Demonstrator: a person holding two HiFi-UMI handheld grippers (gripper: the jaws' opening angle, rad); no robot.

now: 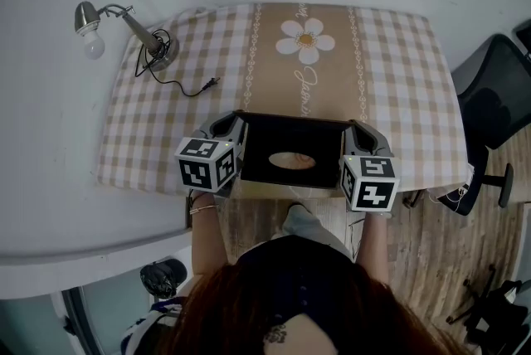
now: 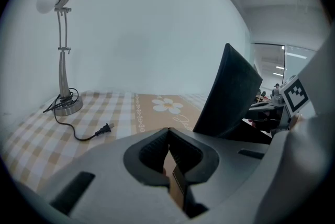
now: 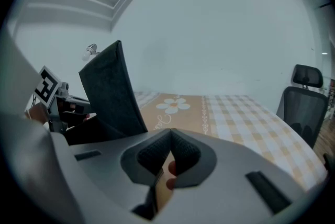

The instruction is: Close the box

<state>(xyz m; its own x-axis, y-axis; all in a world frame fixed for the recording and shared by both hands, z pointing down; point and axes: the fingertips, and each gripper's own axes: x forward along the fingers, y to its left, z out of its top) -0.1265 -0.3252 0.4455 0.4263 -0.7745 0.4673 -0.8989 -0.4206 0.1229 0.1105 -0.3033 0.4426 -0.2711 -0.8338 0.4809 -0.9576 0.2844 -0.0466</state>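
At the near edge of the table, on the beige-and-white checked cloth (image 1: 166,100), the black cardboard box (image 1: 265,138) sits open. Its dark lid (image 2: 233,89) stands tilted upward. The left gripper (image 2: 168,135) has its jaws pressed together on a thin brown side flap (image 2: 176,182) of the box. The right gripper (image 3: 170,140) pinches the matching brown flap (image 3: 161,196) on the opposite side. A silver desk lamp (image 1: 124,23) and its loose black cord (image 1: 187,88) lie on the cloth's far left corner, well apart from the box.
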